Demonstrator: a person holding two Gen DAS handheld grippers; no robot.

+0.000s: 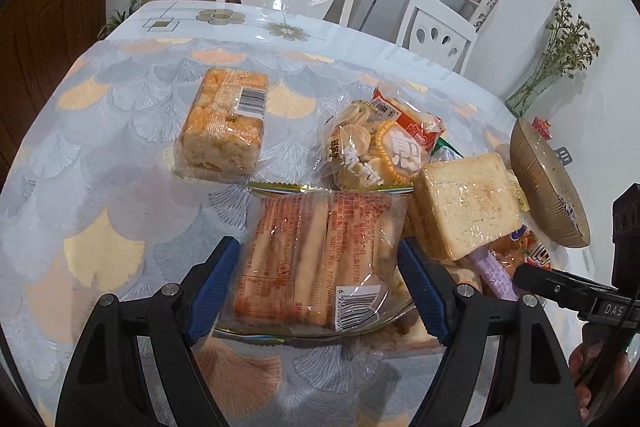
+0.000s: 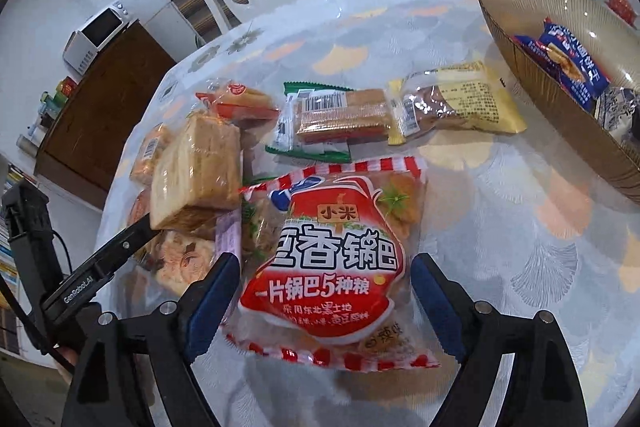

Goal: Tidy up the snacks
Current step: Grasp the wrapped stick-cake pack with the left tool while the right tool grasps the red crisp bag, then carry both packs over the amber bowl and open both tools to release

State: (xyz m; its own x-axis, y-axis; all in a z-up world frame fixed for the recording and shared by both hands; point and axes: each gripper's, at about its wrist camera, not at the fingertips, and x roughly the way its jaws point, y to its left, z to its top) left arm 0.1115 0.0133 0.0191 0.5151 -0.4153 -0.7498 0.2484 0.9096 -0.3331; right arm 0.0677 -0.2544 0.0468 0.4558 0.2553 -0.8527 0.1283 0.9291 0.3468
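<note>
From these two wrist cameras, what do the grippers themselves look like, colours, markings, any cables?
Both grippers share one build: black angular frames with round silver screw heads and blue textured finger pads. The right gripper, seen from the left wrist camera, shows white lettering "DAS". The left gripper, seen from the right wrist camera, reads "GenRobot.AI", with thin black cables beside its boxy black body. No sleeves show.
</note>
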